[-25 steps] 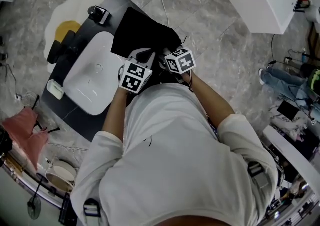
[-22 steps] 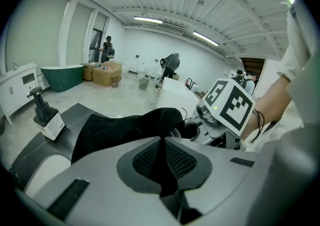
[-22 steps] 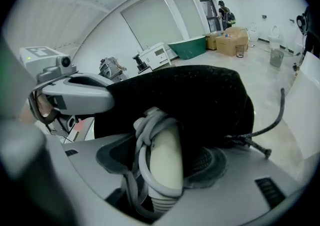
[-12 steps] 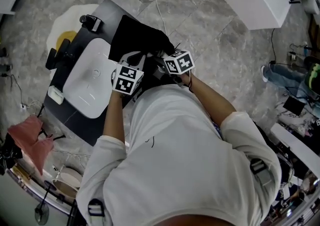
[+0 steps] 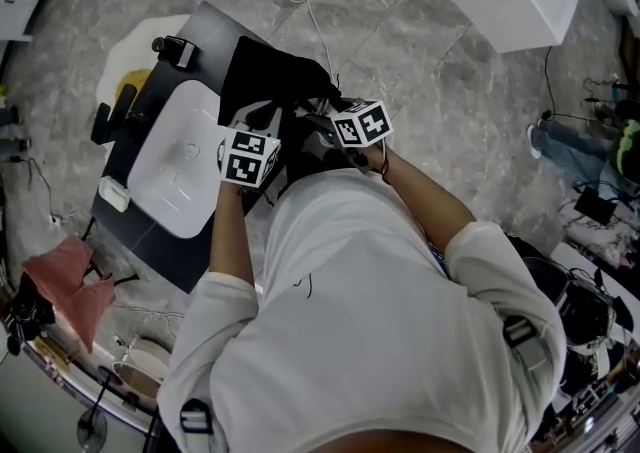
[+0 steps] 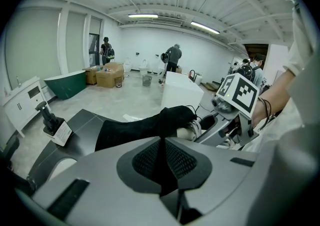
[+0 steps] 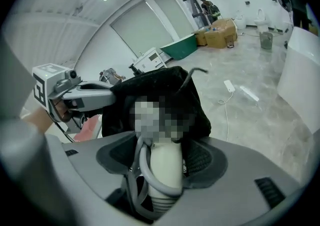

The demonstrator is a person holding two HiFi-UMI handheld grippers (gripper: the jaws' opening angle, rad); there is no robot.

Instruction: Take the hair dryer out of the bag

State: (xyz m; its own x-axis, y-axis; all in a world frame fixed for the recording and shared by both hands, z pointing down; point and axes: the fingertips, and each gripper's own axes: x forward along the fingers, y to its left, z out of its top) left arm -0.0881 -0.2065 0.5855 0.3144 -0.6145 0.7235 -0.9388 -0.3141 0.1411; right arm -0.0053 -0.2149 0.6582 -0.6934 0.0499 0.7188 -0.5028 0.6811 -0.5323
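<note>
Right gripper (image 7: pixel 160 175) has drawn away from left gripper (image 6: pixel 161 157), grasping hair dryer (image 7: pixel 166 160); left gripper pinches black bag (image 5: pixel 270 76); white basin (image 5: pixel 180 171) at left on table (image 5: pixel 150 241).

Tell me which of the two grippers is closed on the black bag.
The left gripper: its jaws are pinched shut on fabric of the black bag. The right gripper instead grips the handle of the white hair dryer.

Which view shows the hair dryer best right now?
Right gripper view: hair dryer handle, cord-wrapped, close-up in the jaws of the right tool. Left gripper view shows only a pale bit at the bag mouth; head view hides it.
</note>
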